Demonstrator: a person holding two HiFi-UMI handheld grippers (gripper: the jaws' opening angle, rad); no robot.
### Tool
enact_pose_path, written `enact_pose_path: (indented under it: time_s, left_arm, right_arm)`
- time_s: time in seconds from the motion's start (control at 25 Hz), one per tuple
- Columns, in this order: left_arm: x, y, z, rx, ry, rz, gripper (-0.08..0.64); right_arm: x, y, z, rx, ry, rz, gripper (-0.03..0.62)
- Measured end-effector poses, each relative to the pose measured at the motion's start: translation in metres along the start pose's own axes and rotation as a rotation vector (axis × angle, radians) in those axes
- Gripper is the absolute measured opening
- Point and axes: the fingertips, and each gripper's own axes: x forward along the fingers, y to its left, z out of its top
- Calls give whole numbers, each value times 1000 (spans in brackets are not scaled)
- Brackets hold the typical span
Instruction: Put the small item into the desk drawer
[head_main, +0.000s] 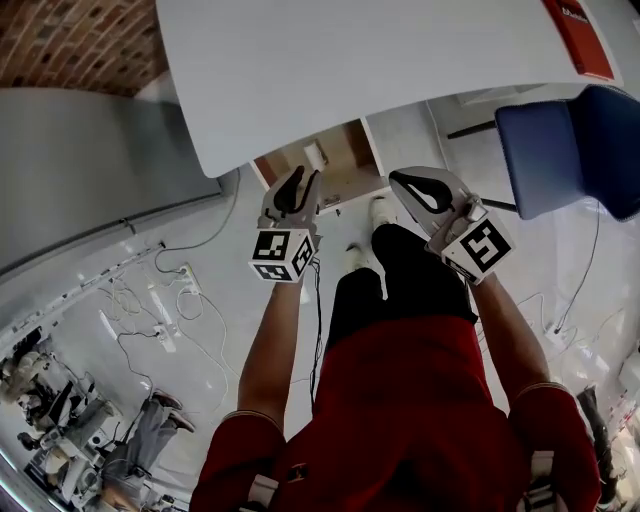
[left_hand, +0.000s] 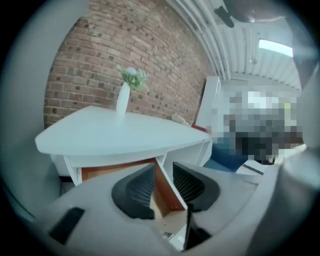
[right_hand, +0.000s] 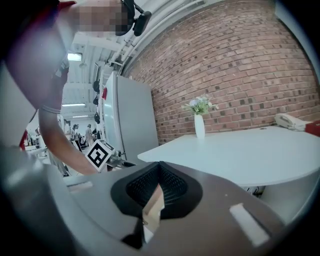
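Got the left gripper held with jaws apart and nothing between the ribbed pads, just a clear look through the gap down into the open drawer. Got the right gripper up beside it with jaws closed right to the tips; can see a tan sliver through the slot lower down, can't identify it. Carrying a black-and-white marker cube on each one. Looking at a white desk with a rounded top. Standing on it: a slim white vase of pale flowers, upright, plus a phone near the far end in the right gripper view and a flat red thing at the corner in the head view. Has white lettering on it, but cut off by the frame edge and too small to read. Backed by a brick wall, with a tall grey cabinet off to one side and a blue chair on the other. Down below, glossy pale floor strewn with white cables and power strips. As for the drawer, pulled out from under the desktop, white outside and wood-coloured inside. Can make out the small item lying in there on the drawer's bottom, pale and boxy, well clear of both grippers.
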Motion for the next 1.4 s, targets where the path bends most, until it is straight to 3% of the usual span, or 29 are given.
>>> enact_pose_path:
  time_s: [0.24,0.36,0.56,0.92,1.4]
  left_arm:
    - [-72,-51,77,88,-223,-52,44]
    - [-107,-76,101,126,-293,-68,2]
    - [-160,-117,131,240,-373,-89,2]
    - [-211,-164,164,331,-434,-91,2]
    - [-216,-212,179,356,-450,-42,3]
  right_arm:
    - [-16,42,37,-28,-75,-12,12]
    - [-28,67,57,-45,-116,-16,12]
    - [-52,107,84,-58,-182,-29,12]
    - [-78,152,111,-85,-235,19,12]
    - [-118,136,143,-137,-302,95,12]
